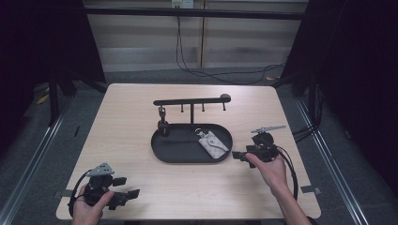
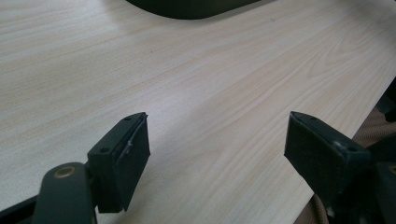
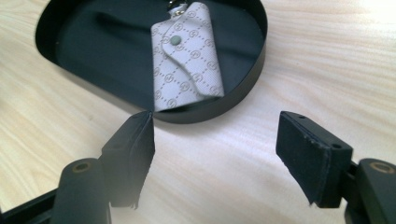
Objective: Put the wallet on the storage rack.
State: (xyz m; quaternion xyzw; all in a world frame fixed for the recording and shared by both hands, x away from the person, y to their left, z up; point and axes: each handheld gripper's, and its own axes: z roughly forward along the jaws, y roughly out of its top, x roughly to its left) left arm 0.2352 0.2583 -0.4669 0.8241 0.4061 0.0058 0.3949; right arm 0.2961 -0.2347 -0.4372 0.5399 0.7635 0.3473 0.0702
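A black oval tray [image 1: 164, 154] lies mid-table with a hook rack [image 1: 190, 101] rising behind it. In the tray's right part lies a pale patterned key pouch [image 1: 212, 144] with a snap flap and a ring. A small dark fob [image 1: 163, 124] hangs from the rack's leftmost hook. My right gripper [image 1: 237, 155] is just off the tray's right end, open and empty. In the right gripper view the right gripper [image 3: 215, 154] points at the pouch [image 3: 187, 60] over the tray rim [image 3: 252, 70]. My left gripper [image 1: 127, 186] rests open at the front left corner, holding nothing.
Bare wood lies between the left gripper [image 2: 217, 144] and the tray edge [image 2: 187, 7]. The table's front edge runs close under both hands. Cables [image 1: 206, 72] trail on the floor behind the table, and dark frames stand at both sides.
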